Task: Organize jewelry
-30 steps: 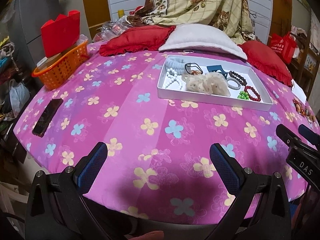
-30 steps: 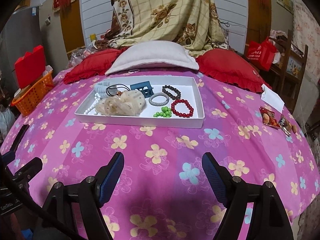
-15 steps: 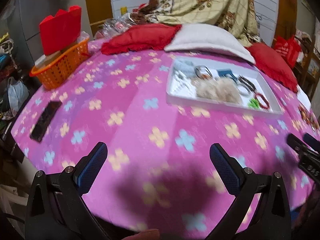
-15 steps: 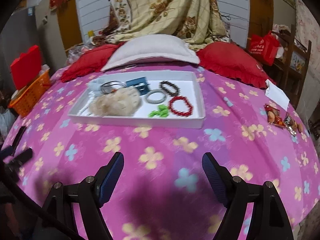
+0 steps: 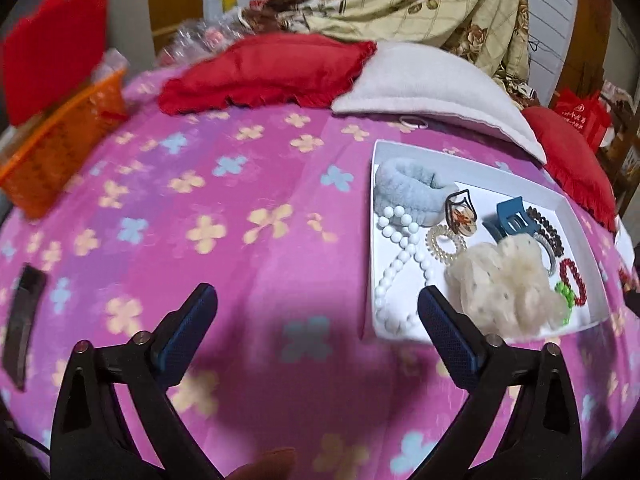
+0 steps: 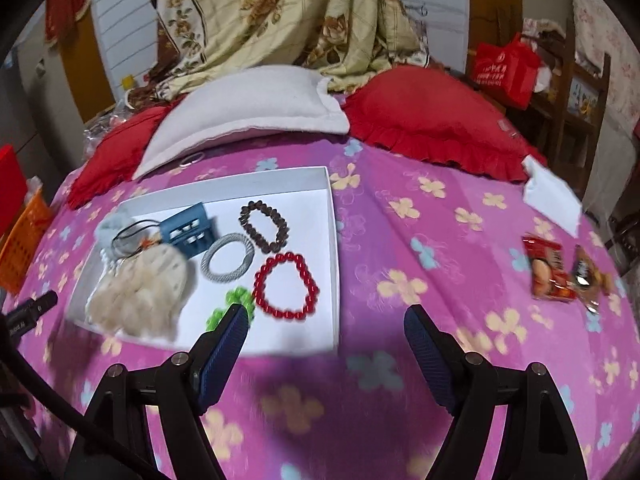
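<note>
A white tray (image 5: 516, 182) (image 6: 280, 178) of jewelry lies on the pink flowered bedspread. In it I see a white pearl necklace (image 5: 394, 264), a cream scrunchie (image 5: 506, 286) (image 6: 140, 292), a blue hair claw (image 5: 510, 220) (image 6: 188, 232), a red bead bracelet (image 6: 286, 286), a brown bead bracelet (image 6: 264, 226), a grey ring (image 6: 228, 264) and green beads (image 6: 230, 308). My left gripper (image 5: 318, 312) is open and empty, hovering just left of the tray's near corner. My right gripper (image 6: 326, 334) is open and empty over the tray's near right edge.
Red cushions (image 5: 260, 72) (image 6: 432, 120) and a white pillow (image 5: 432, 84) lie behind the tray. An orange basket (image 5: 60, 140) stands at the far left, with a black phone (image 5: 22, 324) on the bedspread. Snack packets (image 6: 560, 272) and a white paper (image 6: 554, 196) lie right.
Both grippers have moved forward toward the tray, which now looks larger and closer. The left view has swung so the tray sits at its right. Both stay open.
</note>
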Demonstrator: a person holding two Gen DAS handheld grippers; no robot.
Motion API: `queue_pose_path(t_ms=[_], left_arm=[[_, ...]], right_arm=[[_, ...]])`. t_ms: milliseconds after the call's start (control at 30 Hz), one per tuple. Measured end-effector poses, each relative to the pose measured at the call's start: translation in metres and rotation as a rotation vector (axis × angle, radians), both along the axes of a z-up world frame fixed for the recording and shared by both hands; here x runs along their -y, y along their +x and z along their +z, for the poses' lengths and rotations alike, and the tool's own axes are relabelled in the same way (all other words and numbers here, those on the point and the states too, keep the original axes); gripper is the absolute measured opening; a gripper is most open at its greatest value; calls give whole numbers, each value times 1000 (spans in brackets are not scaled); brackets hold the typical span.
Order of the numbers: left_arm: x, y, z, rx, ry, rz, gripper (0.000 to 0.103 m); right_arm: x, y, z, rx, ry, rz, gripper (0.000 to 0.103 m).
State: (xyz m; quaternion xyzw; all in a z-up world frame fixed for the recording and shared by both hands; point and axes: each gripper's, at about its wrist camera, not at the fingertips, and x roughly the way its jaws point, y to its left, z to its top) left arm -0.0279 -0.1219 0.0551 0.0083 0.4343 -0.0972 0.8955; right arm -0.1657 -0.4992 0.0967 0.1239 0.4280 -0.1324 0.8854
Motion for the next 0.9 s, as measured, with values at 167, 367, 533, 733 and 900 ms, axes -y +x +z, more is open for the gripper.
queue_pose_path(t_ms=[167,367,533,733,900], left_arm=[[2,23,-28,-149,-70,-29,65],[4,20,-31,-174,-104,-21,57],[10,1,-26,-159,-116,-42,57],[19,-19,-20,-113,-69,-85,57],[16,-19,-19,-100,-54,-76,57]], right_arm=[[14,30,-26,-56,82,-42,70],[9,32,-35,-64,97,-45,70],[1,31,-43,-88,73,-24,70],[0,27,-54,-109,80,-31,70],[-5,24,-52,-103,44,-26,70]])
